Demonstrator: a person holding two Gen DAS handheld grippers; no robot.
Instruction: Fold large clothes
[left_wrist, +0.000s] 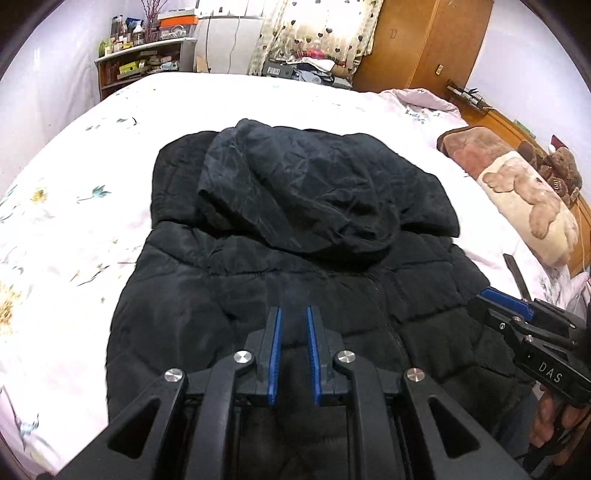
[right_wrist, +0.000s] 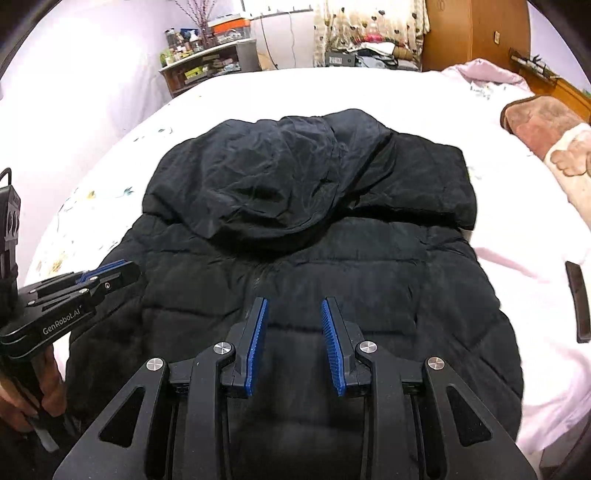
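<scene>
In the left wrist view, my left gripper (left_wrist: 294, 310) is at 6 o'clock, above the lower part of a black puffer jacket (left_wrist: 295, 258). Its fingers (left_wrist: 275, 343) stand apart with a narrow gap between the blue pads, and nothing is between them. The jacket lies flat on the bed (left_wrist: 92, 177), which has a pale floral sheet, and it fills the middle of the view. Its hood (left_wrist: 295, 184) is folded over the body of the jacket, toward 12 o'clock. At 4 o'clock I see my right gripper (left_wrist: 517, 325) at the right edge of the jacket; from this side I cannot tell how its fingers stand. A teddy-bear blanket (left_wrist: 524, 192) lies at 3 o'clock on the bed, well apart from the jacket. A cluttered shelf (left_wrist: 144, 62) is at 11 o'clock and a wooden wardrobe (left_wrist: 424, 40) at 1 o'clock.

In the right wrist view, my right gripper (right_wrist: 294, 301) is at 6 o'clock over the quilted body of the jacket (right_wrist: 314, 266). Its fingers (right_wrist: 334, 347) are spread wide and hold nothing. The hood (right_wrist: 266, 181) lies toward 12 o'clock. My left gripper (right_wrist: 107, 273) is at 9 o'clock, at the left edge of the jacket. A dark flat object (right_wrist: 578, 302) lies on the sheet at 3 o'clock; I cannot tell what it is.
</scene>
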